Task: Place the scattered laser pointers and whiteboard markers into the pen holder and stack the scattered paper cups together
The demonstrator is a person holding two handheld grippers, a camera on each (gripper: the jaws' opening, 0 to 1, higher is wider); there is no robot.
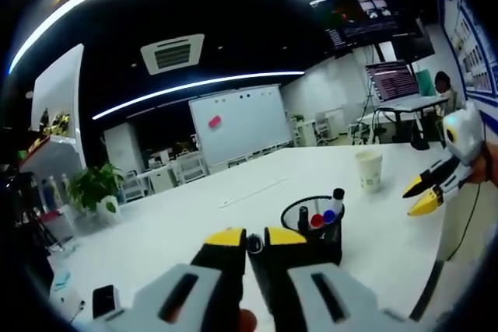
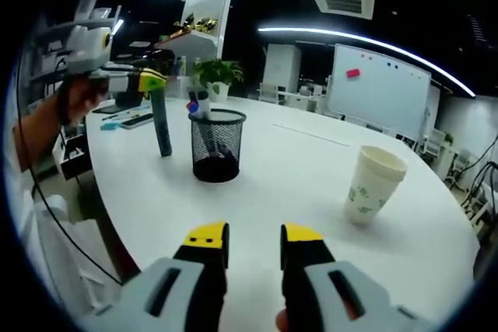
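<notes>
A black mesh pen holder point(image 1: 315, 231) point(image 2: 217, 145) stands on the white table point(image 2: 296, 157), with red, blue and black-capped markers point(image 1: 327, 211) in it. My left gripper point(image 1: 254, 239) point(image 2: 152, 81) is shut on a dark pen-shaped stick point(image 2: 162, 126), which hangs upright just left of the holder in the right gripper view. In the left gripper view only its dark end point(image 1: 254, 244) shows between the jaws. A paper cup point(image 1: 369, 170) point(image 2: 373, 184) stands upright, apart from the holder. My right gripper point(image 2: 254, 245) point(image 1: 424, 196) is open, low over the table edge and holding nothing.
A dark phone point(image 1: 105, 298) lies near the table's corner. A potted plant point(image 1: 95, 184) point(image 2: 216, 74) and a whiteboard point(image 1: 241, 122) point(image 2: 377, 91) stand beyond the table. A hand point(image 2: 66, 106) holds the left gripper, above a keyboard point(image 2: 136, 120).
</notes>
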